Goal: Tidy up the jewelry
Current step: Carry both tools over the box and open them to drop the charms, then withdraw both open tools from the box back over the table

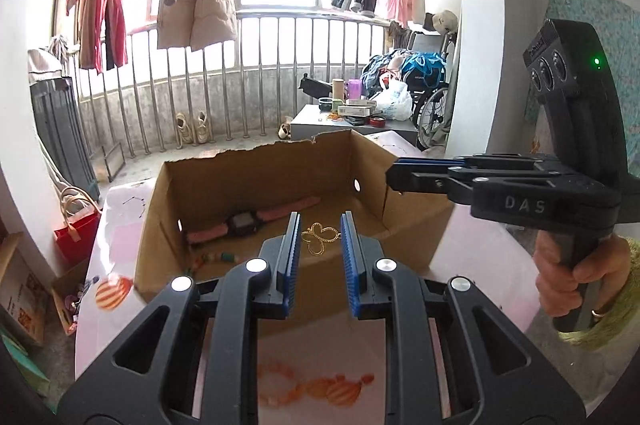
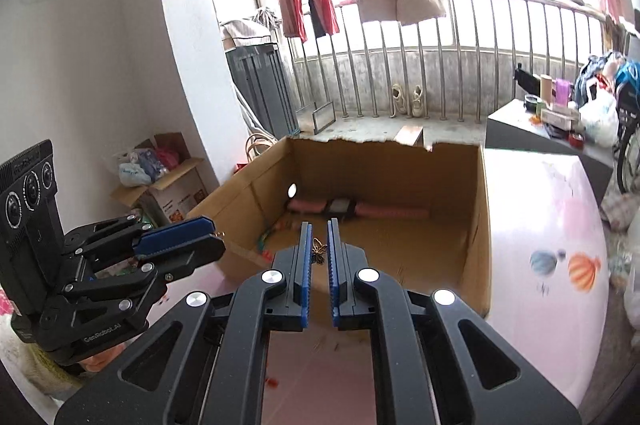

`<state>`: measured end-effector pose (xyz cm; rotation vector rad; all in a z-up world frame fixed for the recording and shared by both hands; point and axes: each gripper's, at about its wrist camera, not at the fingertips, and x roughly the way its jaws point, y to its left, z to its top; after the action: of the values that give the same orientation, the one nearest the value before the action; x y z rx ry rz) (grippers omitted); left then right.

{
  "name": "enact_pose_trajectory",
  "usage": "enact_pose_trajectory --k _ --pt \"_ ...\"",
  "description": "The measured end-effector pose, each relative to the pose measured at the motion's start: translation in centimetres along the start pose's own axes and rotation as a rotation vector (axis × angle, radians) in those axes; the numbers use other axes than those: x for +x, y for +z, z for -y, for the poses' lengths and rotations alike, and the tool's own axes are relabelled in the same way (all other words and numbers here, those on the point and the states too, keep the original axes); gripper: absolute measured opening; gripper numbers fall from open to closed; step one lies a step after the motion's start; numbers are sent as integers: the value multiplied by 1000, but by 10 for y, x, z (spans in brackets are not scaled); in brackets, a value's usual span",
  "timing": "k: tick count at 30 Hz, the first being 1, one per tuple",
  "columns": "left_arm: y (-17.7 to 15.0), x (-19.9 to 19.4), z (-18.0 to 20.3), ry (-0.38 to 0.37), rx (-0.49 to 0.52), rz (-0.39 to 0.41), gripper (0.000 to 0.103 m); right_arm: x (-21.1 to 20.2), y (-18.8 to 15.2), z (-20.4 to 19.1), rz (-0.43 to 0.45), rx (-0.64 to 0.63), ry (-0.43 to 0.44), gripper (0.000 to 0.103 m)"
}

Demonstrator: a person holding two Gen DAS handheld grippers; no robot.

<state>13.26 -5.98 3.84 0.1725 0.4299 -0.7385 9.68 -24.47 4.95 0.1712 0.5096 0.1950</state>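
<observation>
Left wrist view: the left tool (image 1: 320,237) hovers half open and empty over a gold butterfly pendant (image 1: 319,237) lying in the cardboard box (image 1: 256,181). Right wrist view: the right tool (image 2: 319,249) pinches a butterfly charm (image 2: 319,250) above the box's near edge; a pink watch (image 2: 340,207) lies at the far wall.

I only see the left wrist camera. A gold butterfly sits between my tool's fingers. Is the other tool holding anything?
Observer: The right tool has a small butterfly between its fingertips too; gripped or not, I can't tell.
Operator: Where's it pointing?
Observer: Into the cardboard box, toward the pink-strapped watch by the far wall.
Operator: Anything fun beside the box?
Observer: A blue balloon picture next to an orange balloon picture on the tablecloth.
</observation>
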Motion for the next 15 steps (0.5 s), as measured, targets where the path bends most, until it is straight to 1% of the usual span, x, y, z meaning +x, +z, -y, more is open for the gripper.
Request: enact_pose_trajectory --k 3,5,7,12,13,14,15 --pt "11 25 -5 -1 3 -46 19 22 17 14 -39 24 11 8" --pt "16 39 -9 0 -5 -68 19 35 25 19 -71 24 -9 8" --pt "22 59 -17 -1 -32 -103 19 50 33 25 -105 29 -29 8" --pt "30 93 -32 -13 -95 -172 20 81 45 38 -182 60 -46 9" --pt "30 99 -35 -7 -103 -186 28 84 46 41 -183 71 -49 10" --pt "30 102 -38 0 -112 -191 40 85 47 43 -182 80 -47 11" --pt "30 104 -40 6 -129 -191 44 85 47 45 -181 87 -47 18"
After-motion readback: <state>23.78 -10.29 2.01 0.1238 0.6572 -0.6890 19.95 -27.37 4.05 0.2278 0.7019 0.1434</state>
